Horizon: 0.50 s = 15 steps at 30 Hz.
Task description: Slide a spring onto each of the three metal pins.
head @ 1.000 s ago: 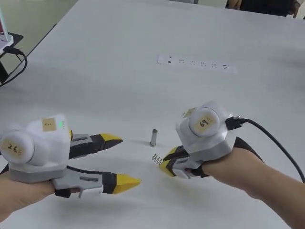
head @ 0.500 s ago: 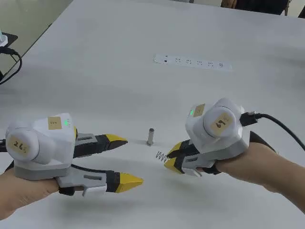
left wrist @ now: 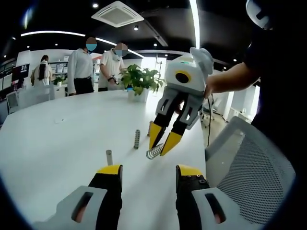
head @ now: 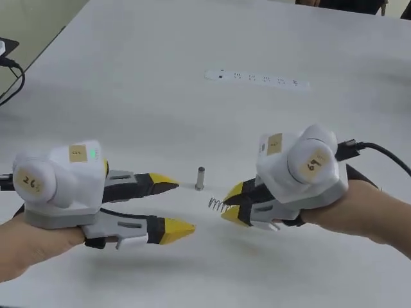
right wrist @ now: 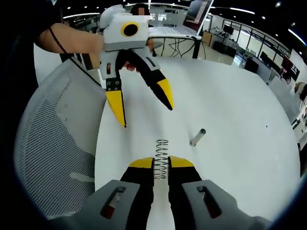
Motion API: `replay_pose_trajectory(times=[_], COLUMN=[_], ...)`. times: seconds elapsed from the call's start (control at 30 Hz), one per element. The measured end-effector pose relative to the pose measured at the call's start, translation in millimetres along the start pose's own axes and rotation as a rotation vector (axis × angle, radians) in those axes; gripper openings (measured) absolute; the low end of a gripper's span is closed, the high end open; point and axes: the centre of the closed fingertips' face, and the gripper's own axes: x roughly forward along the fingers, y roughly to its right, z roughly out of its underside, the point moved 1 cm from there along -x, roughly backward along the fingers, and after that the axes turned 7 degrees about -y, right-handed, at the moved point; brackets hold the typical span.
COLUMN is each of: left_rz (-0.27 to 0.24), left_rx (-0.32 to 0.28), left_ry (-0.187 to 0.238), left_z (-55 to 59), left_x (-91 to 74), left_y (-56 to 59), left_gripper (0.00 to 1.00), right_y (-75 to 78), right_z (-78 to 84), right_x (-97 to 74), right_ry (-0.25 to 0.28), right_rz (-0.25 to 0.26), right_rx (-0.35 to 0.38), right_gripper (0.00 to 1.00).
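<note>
Near the cylindrical pin [head: 200,178], right gripper [head: 227,204] pinches coiled spring [head: 217,205]; left gripper [head: 184,206] spread.

Rear of spring [right wrist: 162,151] hidden in right gripper [right wrist: 161,164], black cable [head: 385,154] cut by right edge

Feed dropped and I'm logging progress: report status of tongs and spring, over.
Right tongs shut on spring. Left tongs open, empty. Pin upright, bare, near the spring's free end. Nothing between them.
</note>
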Motion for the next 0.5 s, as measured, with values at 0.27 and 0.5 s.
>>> replay_pose_trajectory(times=[0.27,0.5], left_rz=[0.018,0.033], left_rx=[0.004,0.02], left_ry=[0.015,0.026], left_z=[-4.8,-10.9], left_x=[2.8,7.3], left_y=[2.8,5.6], left_gripper=[0.31,0.26], right_y=[-2.7,-5.8], right_z=[-14.9,-24.3], right_x=[-2.5,-3.7], right_ry=[0.017,0.019], right_rz=[-0.007,-0.013], right_rx=[-0.106,-0.182], right_gripper=[0.08,0.08])
